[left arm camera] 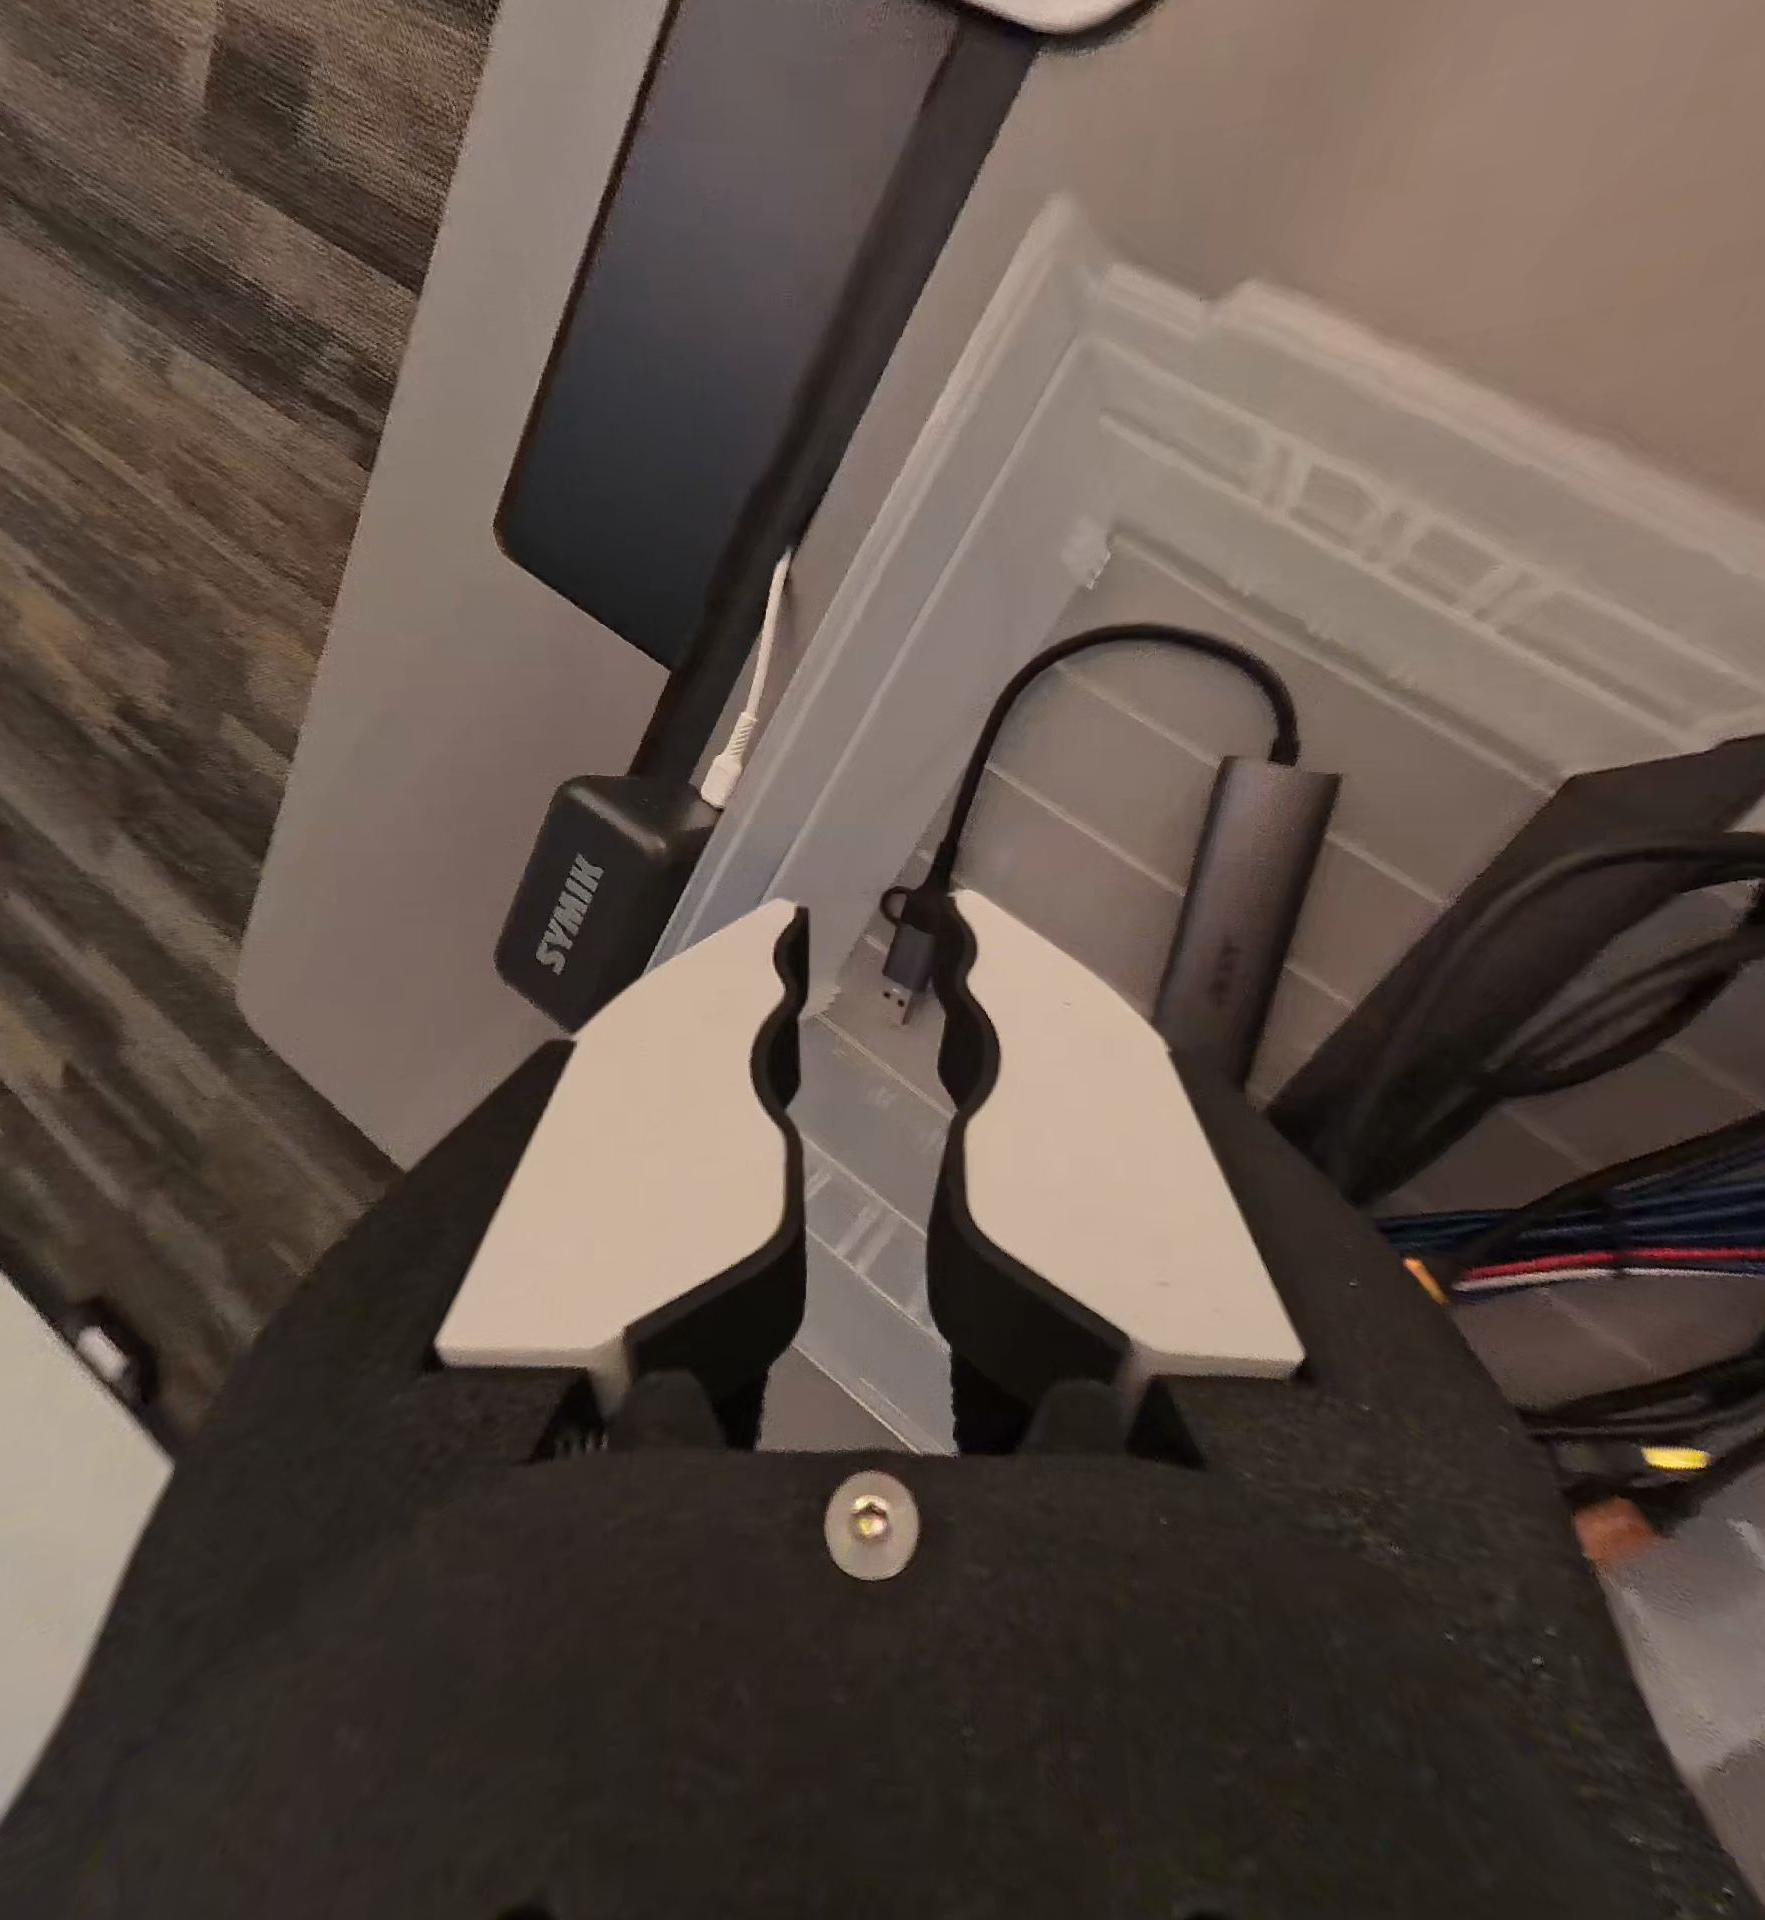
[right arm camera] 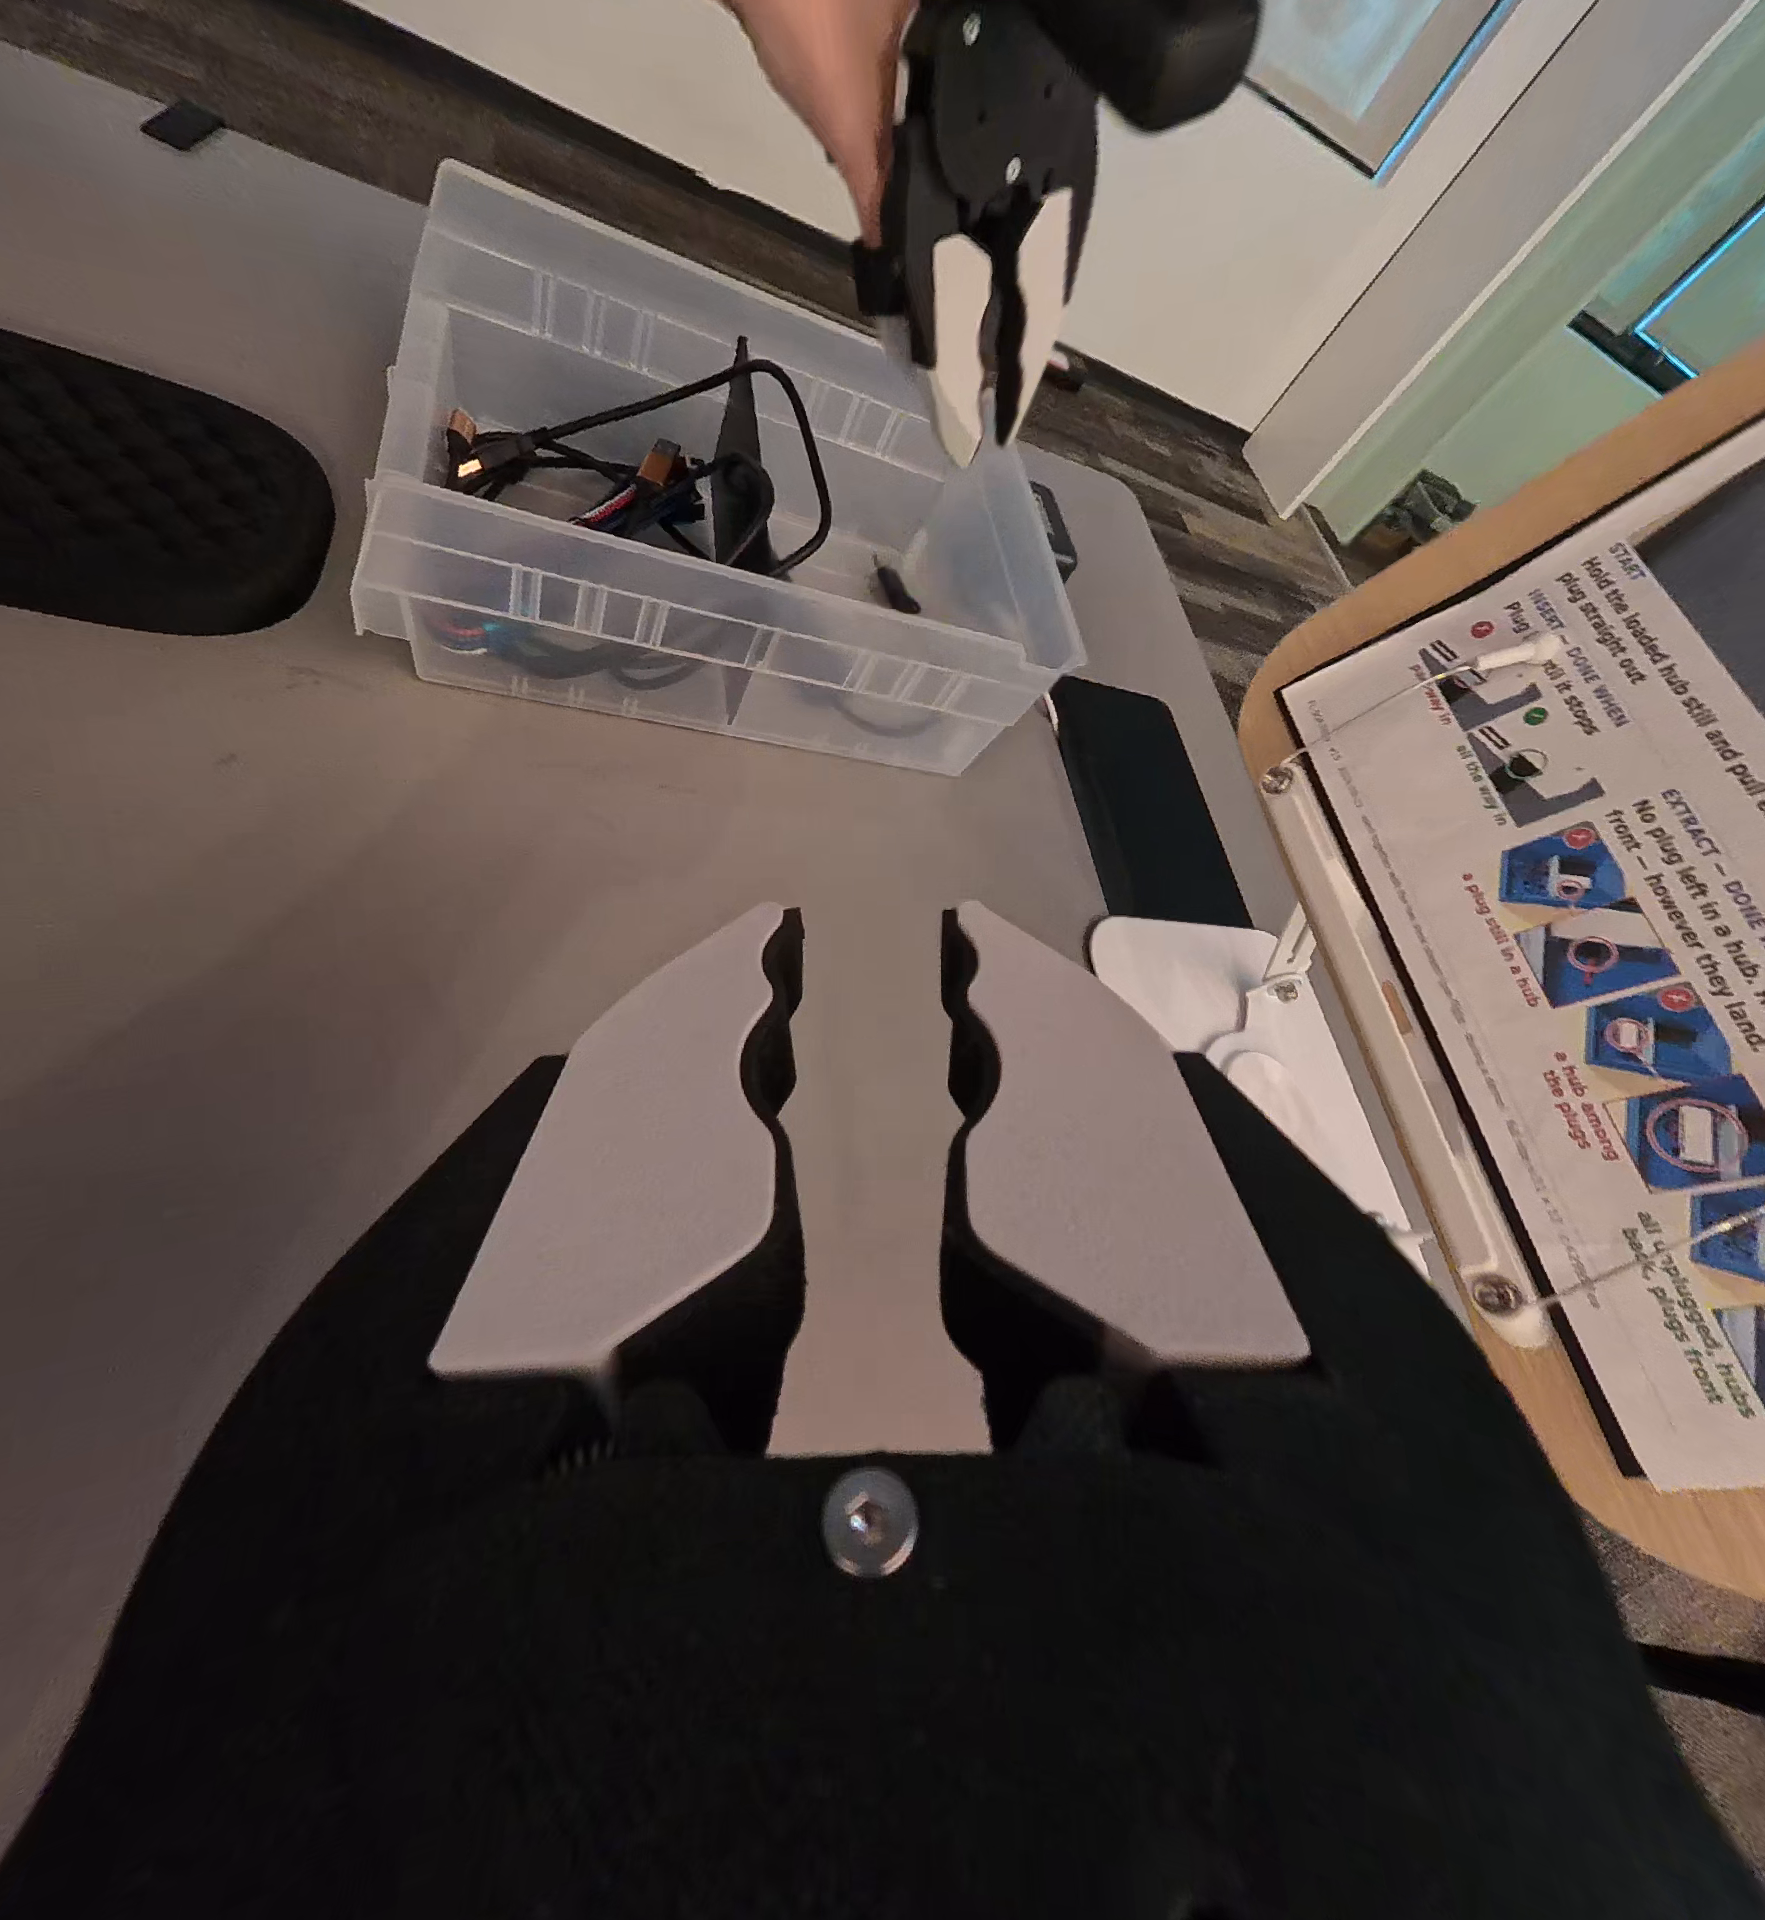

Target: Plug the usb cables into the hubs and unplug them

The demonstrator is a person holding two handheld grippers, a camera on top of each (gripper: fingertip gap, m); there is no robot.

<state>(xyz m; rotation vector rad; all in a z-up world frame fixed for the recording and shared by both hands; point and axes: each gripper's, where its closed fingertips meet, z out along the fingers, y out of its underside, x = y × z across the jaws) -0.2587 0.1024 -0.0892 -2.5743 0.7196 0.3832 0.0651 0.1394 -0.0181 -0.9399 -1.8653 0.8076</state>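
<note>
A grey USB hub (left arm camera: 1252,862) lies in the end compartment of a clear plastic bin (left arm camera: 1377,416). Its short black cable (left arm camera: 1117,639) loops round to a loose metal plug (left arm camera: 904,961). My left gripper (left arm camera: 880,909) is open and empty, above the bin, with the plug showing beyond the gap between its fingers. A bundle of coloured USB cables (left arm camera: 1605,1226) fills the neighbouring compartment, behind a black divider (left arm camera: 1584,883). In the right wrist view my right gripper (right arm camera: 873,914) is open and empty over the grey table (right arm camera: 338,935), well in front of the bin (right arm camera: 649,665). The left gripper (right arm camera: 982,416) hovers over the bin's right end.
A black adapter box (left arm camera: 587,904) with a white cable (left arm camera: 753,686) sits on the table beside the bin. A wooden board with an instruction sheet (right arm camera: 1584,987) stands at the right. A black mesh chair part (right arm camera: 78,468) lies at the left. Carpet lies beyond the table edge. Across from one pair of fingers to the other is roughly 35 centimeters. The grey USB hub (left arm camera: 1252,862) lies around 10 centimeters away from my left fingertips.
</note>
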